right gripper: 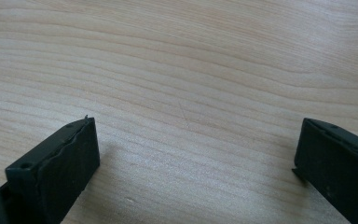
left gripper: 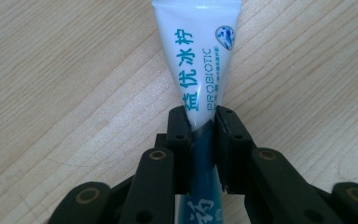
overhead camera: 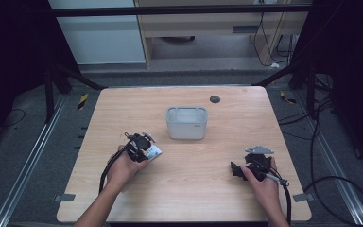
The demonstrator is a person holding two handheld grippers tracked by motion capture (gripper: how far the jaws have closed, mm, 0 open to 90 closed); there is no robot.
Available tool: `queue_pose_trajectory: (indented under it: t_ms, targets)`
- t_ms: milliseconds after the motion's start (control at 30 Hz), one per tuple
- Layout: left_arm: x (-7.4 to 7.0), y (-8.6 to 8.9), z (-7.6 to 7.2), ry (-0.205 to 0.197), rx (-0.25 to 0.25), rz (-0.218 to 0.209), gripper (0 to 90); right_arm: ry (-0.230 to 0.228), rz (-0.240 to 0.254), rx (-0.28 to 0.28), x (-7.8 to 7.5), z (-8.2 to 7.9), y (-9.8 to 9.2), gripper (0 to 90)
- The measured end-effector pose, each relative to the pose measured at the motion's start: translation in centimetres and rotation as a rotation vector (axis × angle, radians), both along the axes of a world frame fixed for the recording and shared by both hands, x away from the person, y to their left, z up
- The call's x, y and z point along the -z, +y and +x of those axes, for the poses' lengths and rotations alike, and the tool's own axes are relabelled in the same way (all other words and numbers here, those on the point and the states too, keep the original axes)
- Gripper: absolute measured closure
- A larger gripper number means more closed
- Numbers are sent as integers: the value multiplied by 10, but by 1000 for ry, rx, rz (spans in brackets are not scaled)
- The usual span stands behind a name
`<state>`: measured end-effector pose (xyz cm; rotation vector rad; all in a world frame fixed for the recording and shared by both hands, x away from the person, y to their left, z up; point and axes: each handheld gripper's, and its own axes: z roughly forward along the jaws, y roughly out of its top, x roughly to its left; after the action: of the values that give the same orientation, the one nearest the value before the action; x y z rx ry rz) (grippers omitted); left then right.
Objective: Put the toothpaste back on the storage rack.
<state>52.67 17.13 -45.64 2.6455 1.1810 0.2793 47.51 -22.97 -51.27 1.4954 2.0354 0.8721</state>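
The left gripper (left gripper: 200, 122) squeezes the white tube (left gripper: 196, 56), likely to drop it in the far grey bin (overhead camera: 186, 123), while the right gripper (right gripper: 196, 154) waits wide apart.

Wooden table (overhead camera: 194, 189), grey bin (overhead camera: 186, 123) near centre, dark round disc (overhead camera: 214, 99) by far edge

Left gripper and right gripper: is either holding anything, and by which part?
The left gripper is shut on the white plastic tube with teal lettering, at its narrower middle section. The right gripper is open, holding nothing.
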Motion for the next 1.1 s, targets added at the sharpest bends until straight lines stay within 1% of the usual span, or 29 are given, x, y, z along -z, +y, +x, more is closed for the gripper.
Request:
queue_pose_trajectory:
  t_ms: [33, 67, 133, 200, 233, 267, 300, 333, 400, 433, 467, 500, 533, 567, 633, 700, 733, 767, 833, 933, 1033, 1067, 1100]
  targets:
    - [0, 0, 0, 0, 0, 0, 773, 0, 0, 0, 0, 0, 0, 3]
    - [-1, 3, 0, 3, -3, -15, 778, 0, 0, 0, 0, 0, 0, 3]
    - [-1, 4, -1, 2, -1, -21, 781, 0, 0, 0, 0, 0, 0, 3]
    - [-3, 6, -1, 1, 7, -14, 785, 0, 1, 1, 0, 0, 0, 3]
    - [-6, 10, -2, -12, -2, -36, 786, 0, -1, 0, 0, 0, 0, 3]
    - [-6, 10, -2, -12, -2, -36, 787, 0, -1, 0, 0, 0, 0, 3]
    - [-11, 15, -3, -24, -13, -66, 788, 0, -4, -2, 0, 1, 0, 3]
    - [-11, 15, -3, -24, -13, -66, 788, 0, -4, -2, 0, 1, 0, 3]
    - [-19, 19, -5, -43, -14, -65, 788, -2, -5, -1, 0, 1, 0, 3]
    - [-28, 22, -6, -65, -17, -76, 788, -2, -5, -1, 0, 1, 0, 3]
    - [-33, 23, -7, -76, -19, -87, 788, -2, -5, -1, 0, 1, 0, 3]
    - [-33, 23, -7, -76, -19, -87, 788, -2, -5, -1, 0, 1, 0, 3]
    - [-41, 25, -7, -97, -19, -101, 788, -2, -5, -1, 0, 1, 0, 3]
    - [-41, 25, -7, -97, -19, -101, 788, -2, -5, -1, 0, 1, 0, 3]
    - [-50, 27, -7, -118, -16, -110, 788, -2, -5, -1, 0, 1, 0, 3]
    - [-56, 28, -7, -137, -16, -129, 788, -1, -5, -1, 0, 1, 0, 3]
    - [-62, 30, -7, -150, -19, -148, 788, -2, -4, 0, 0, 1, 0, 3]
    - [-62, 30, -7, -150, -19, -148, 788, -2, -4, 0, 0, 1, 0, 3]
    - [-66, 30, -7, -165, -15, -153, 789, -2, -3, 1, 0, 1, 1, 3]
    - [-71, 29, -7, -176, -14, -161, 789, -3, -5, 3, 0, 2, 1, 3]
    - [-76, 30, -7, -195, -19, -192, 789, -2, -4, 3, 0, 2, 1, 3]
    - [-79, 30, -7, -212, -20, -212, 789, -3, -4, 3, 0, 2, 1, 4]
    - [-80, 30, -7, -214, -19, -214, 789, -2, -5, 3, 0, 2, 1, 3]
